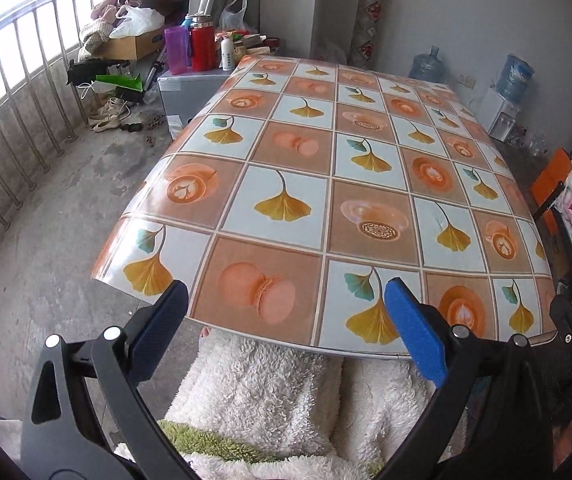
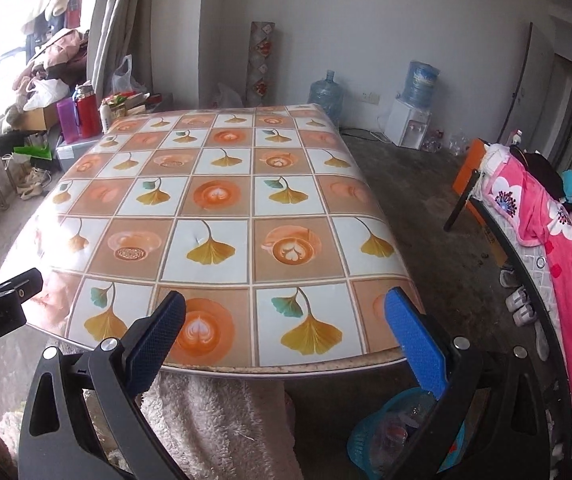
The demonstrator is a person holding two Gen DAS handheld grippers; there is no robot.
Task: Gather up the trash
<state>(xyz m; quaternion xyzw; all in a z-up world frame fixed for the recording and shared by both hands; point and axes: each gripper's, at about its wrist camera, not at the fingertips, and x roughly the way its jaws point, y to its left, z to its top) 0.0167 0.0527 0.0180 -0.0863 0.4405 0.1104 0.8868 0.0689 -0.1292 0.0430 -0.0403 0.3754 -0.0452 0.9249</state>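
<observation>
Both the left gripper point(image 1: 284, 312) and right gripper point(image 2: 284, 320) hang spread and empty over the table's point(image 2: 222, 240) near edge, a blue basket point(image 2: 366, 444) of crumpled trash at lower right.

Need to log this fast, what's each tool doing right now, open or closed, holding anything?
Left tool: open, holding nothing.
Right tool: open, holding nothing.

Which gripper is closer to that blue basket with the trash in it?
The right gripper, probably. The blue basket sits on the floor just below it, by the table edge. The left gripper sees no basket. Both are open and empty.
</observation>
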